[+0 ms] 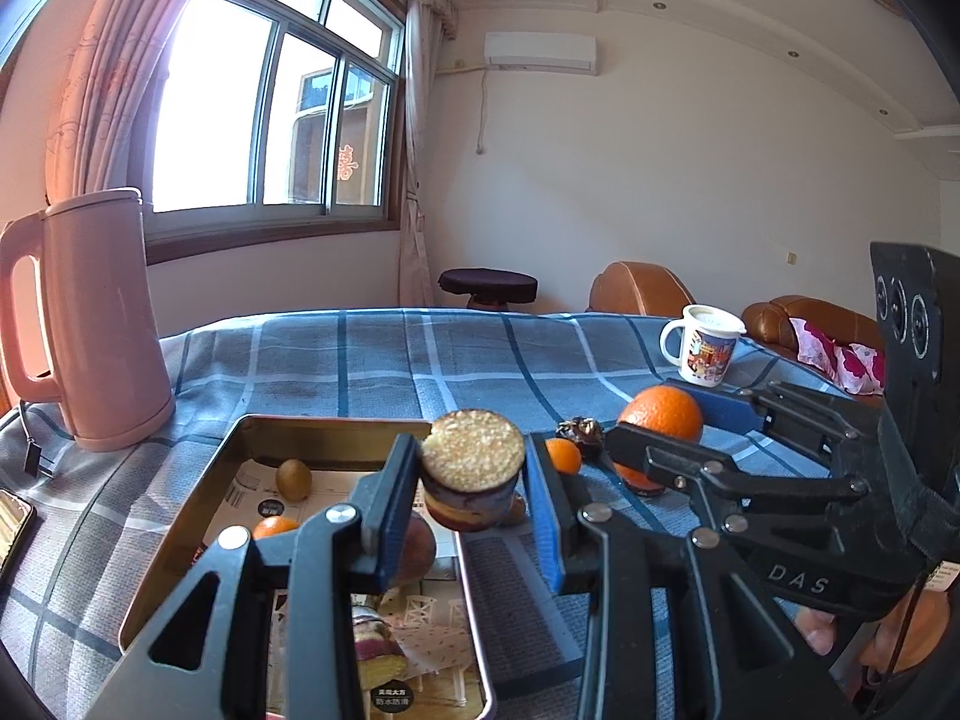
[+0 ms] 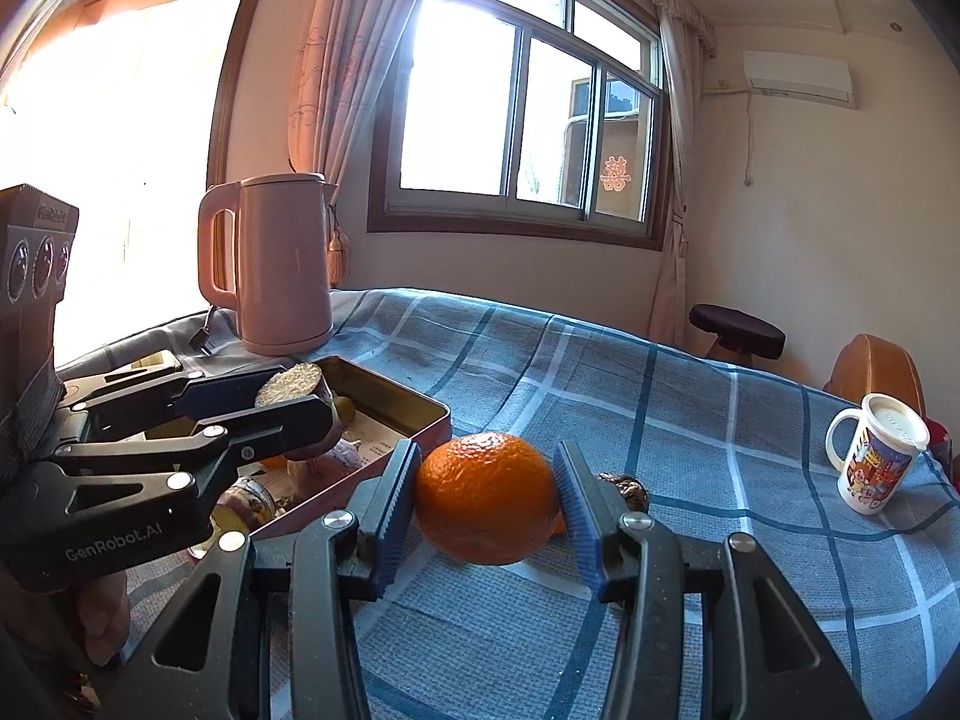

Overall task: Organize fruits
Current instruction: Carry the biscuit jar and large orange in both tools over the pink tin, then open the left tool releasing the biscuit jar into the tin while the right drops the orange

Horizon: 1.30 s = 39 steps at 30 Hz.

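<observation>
My left gripper (image 1: 474, 480) is shut on a cut chunk of purple sweet potato (image 1: 471, 468) and holds it above the right rim of the metal tray (image 1: 180, 528). The tray holds a kiwi (image 1: 293, 480), a small tangerine (image 1: 273, 527), a reddish fruit (image 1: 420, 549) and another sweet potato piece (image 1: 375, 642). My right gripper (image 2: 489, 498) is shut on a large orange (image 2: 486, 495) that rests on the blue checked cloth. A small tangerine (image 1: 564, 455) and a dark walnut-like piece (image 1: 581, 433) lie beside it.
A pink kettle (image 2: 276, 264) stands at the table's far left, behind the tray. A printed mug (image 2: 873, 462) stands at the right. A phone (image 1: 12, 525) lies at the left edge. A stool (image 2: 738, 330) and brown sofa (image 1: 804, 315) stand beyond the table.
</observation>
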Available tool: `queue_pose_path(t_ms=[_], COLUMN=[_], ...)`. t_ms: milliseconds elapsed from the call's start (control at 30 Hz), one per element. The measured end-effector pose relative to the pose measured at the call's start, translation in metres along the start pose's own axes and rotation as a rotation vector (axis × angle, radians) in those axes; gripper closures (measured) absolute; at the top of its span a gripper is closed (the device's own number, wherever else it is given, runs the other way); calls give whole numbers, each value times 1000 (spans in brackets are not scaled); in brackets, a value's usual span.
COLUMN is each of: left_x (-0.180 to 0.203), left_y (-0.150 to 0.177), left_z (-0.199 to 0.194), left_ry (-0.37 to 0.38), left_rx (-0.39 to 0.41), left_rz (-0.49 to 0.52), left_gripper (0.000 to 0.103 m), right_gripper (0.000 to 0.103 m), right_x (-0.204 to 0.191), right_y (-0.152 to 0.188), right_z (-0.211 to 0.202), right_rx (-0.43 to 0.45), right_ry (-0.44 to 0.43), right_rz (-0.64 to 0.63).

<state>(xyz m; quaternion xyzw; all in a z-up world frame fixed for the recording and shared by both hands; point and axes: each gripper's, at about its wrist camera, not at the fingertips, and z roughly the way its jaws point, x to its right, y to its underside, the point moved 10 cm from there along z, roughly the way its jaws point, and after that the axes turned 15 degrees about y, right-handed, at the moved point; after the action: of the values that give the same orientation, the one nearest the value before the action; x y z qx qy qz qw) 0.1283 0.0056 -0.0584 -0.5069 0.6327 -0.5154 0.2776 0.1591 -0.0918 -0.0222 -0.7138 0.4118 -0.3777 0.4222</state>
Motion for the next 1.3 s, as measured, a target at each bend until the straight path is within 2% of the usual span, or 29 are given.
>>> queue_pose_path(t_ms=[1300], left_x=[-78], left_y=[6], left_z=[-47], left_ry=[-129], left_rx=[14], left_rz=[-87], left_gripper=[66], right_gripper=[55], right_x=[-72], right_y=[-16], right_z=[4], right_rx=[11], right_ry=[-124], right_rz=[-71])
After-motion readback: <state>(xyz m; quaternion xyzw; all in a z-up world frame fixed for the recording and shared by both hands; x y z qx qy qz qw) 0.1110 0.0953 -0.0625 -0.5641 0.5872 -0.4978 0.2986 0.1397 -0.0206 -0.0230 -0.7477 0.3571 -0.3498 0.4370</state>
